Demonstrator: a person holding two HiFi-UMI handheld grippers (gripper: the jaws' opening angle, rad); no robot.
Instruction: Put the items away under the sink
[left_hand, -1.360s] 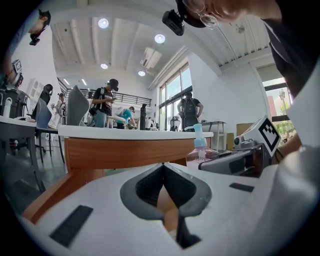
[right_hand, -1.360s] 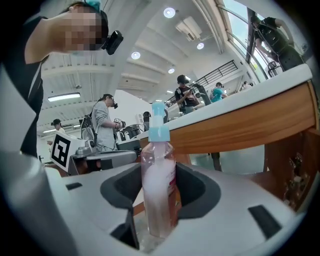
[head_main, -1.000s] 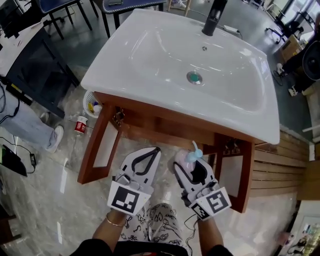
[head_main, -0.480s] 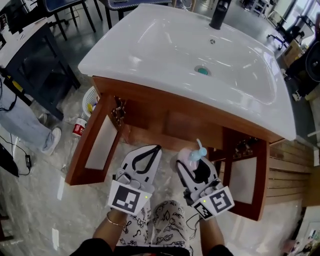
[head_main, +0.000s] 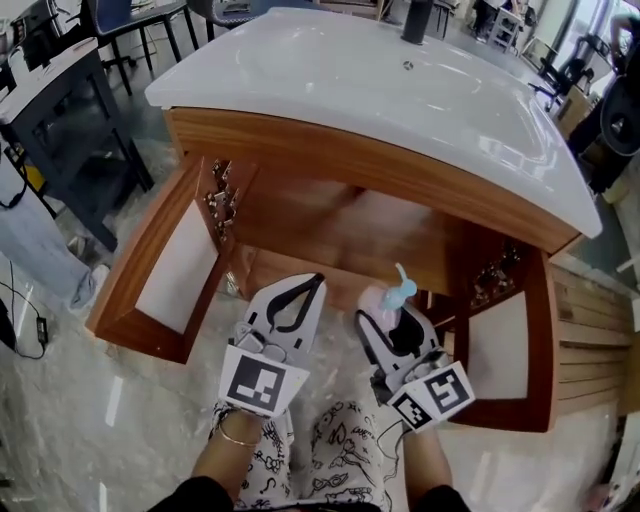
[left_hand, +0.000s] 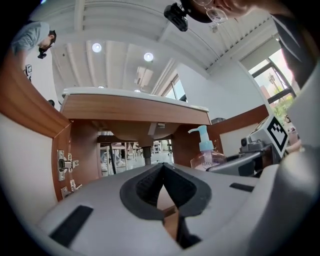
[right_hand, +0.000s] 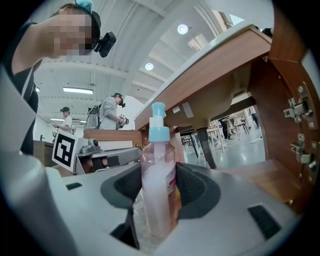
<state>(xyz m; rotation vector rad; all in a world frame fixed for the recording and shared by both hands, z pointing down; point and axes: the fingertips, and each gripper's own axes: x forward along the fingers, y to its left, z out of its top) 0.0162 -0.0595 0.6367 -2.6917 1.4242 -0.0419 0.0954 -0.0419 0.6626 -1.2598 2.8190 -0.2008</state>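
Note:
A clear pump bottle of pink soap (right_hand: 159, 185) with a pale blue pump stands upright between the jaws of my right gripper (right_hand: 159, 172), which is shut on it. In the head view the bottle (head_main: 384, 298) pokes up from the right gripper (head_main: 390, 312), just in front of the open wooden cabinet (head_main: 340, 235) under the white sink (head_main: 400, 100). My left gripper (head_main: 316, 281) is beside it on the left, its tips together and nothing in them. The left gripper view shows its shut jaws, the left gripper (left_hand: 163, 166) facing the cabinet, with the bottle (left_hand: 205, 156) at right.
Both cabinet doors stand swung out: the left door (head_main: 165, 270) and the right door (head_main: 500, 350), hinges (head_main: 218, 200) showing. The drain pipe (left_hand: 146, 152) hangs under the basin. A dark table (head_main: 60, 110) stands at left; wooden slats (head_main: 590, 300) lie at right.
Both grippers have sunk from basin-edge height to the level of the cabinet opening, the bottle still held. The inside of the cabinet has come into view.

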